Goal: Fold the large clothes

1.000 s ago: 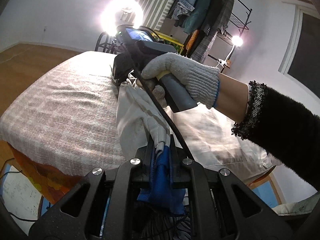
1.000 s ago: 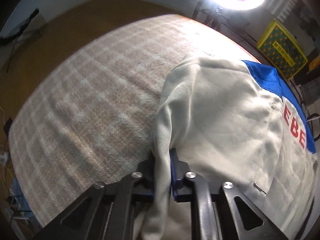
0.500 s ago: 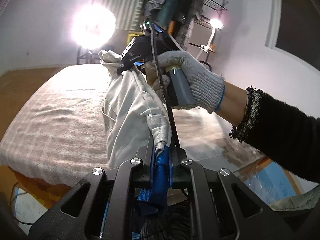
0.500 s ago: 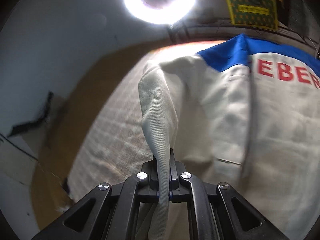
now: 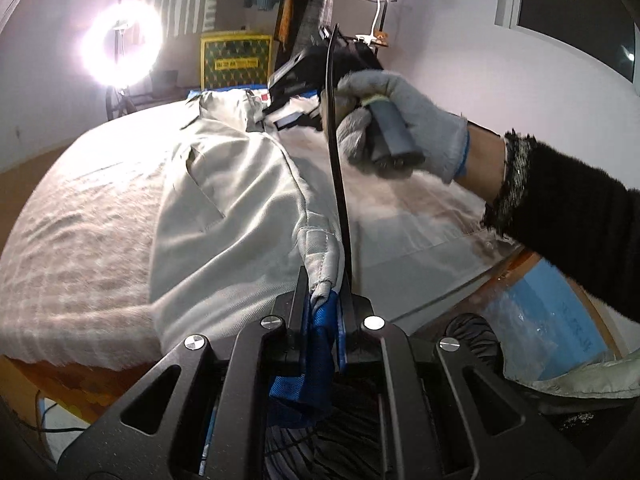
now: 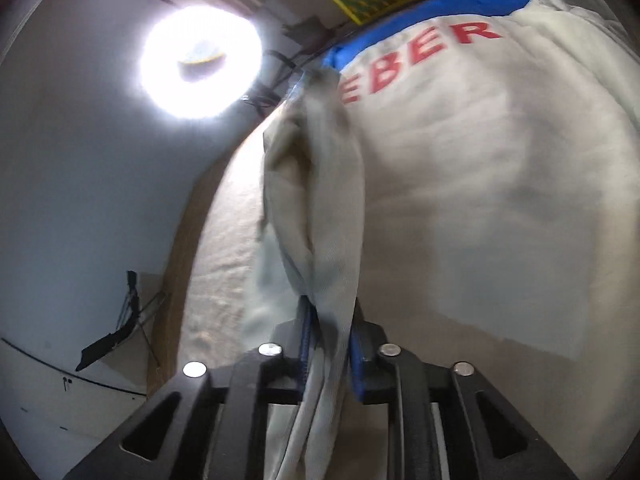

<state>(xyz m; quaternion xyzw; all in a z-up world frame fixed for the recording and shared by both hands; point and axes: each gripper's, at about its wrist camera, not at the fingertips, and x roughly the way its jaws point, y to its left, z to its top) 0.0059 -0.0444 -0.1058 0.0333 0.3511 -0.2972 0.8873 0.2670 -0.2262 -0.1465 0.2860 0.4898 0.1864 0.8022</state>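
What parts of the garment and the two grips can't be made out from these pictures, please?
- Red lettering: right wrist view, its start is covered by a bunched fold.
- Right gripper: jaws opening around cloth; pad contact is blurred.
- Left gripper: shut on the blue and cream hem; the cloth hides its pads.
- Jacket far end: left wrist view, hidden behind the gloved hand.

We see a jacket of matt cream twill cloth with a blue woven trim, lying on a blanket of fuzzy, rough pile. Our left gripper is matt black plastic with shiny metal screws. The glove is a coarse grey knit, the sleeve fluffy black, and the cable glossy black.
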